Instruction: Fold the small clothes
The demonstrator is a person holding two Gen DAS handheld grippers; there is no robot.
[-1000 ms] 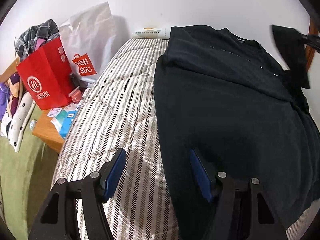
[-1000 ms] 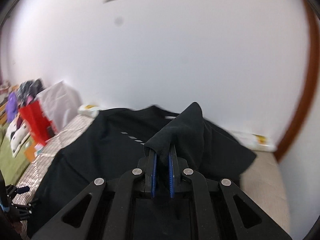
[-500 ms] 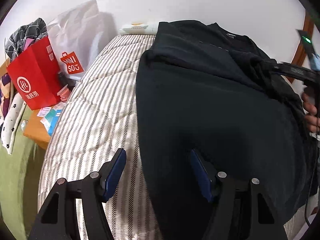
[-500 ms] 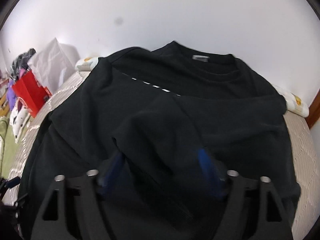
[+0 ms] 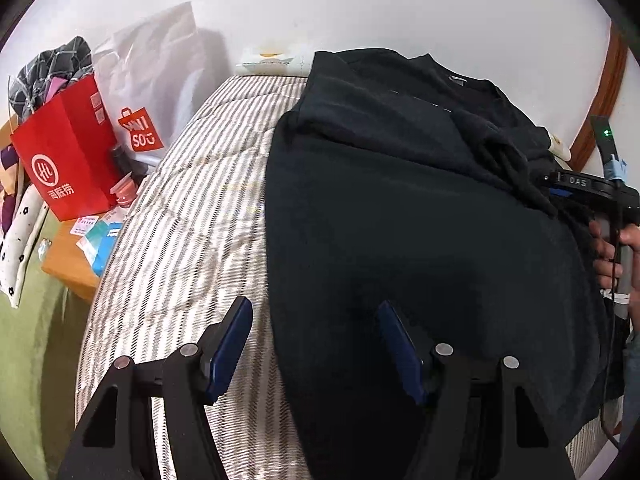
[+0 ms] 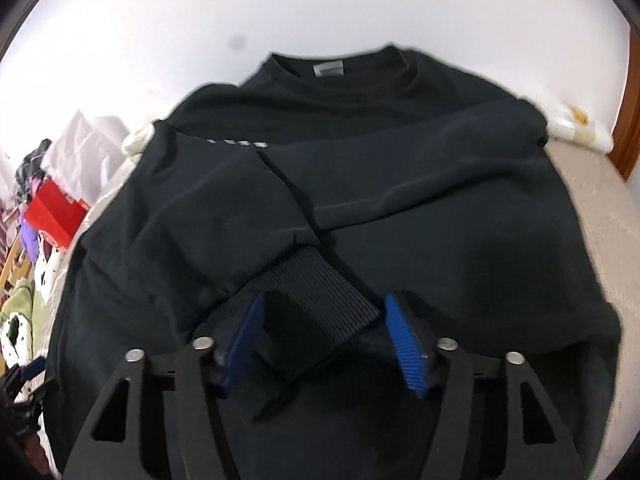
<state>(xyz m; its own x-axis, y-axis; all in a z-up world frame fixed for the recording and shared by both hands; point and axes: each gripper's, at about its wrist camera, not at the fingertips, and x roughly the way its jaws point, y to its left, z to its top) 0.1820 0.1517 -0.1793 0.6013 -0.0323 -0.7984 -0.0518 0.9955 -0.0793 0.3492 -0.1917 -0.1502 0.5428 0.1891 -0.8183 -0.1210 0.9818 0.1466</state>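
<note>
Far left: red paper shopping bag [image 5: 66,156] on the side table, checked cloth stuffed in the top; white plastic bag [image 5: 156,80] behind it, contents not visible. L gripper [image 5: 314,350] hovers over the hem edge, jaws about half open, nothing btwn pads. Black long-sleeve sweatshirt [image 5: 400,220] lies flat on the striped mattress [image 5: 192,216], both sleeves laid across the chest. R gripper [image 6: 324,340]: jaws closing, ribbed cuff [image 6: 320,300] btwn them, not pinched. Left to do, imo: body folds.

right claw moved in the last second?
Yes. The right claw came down from wall height onto the sweatshirt; its collar now sits far above the cuff.
</note>
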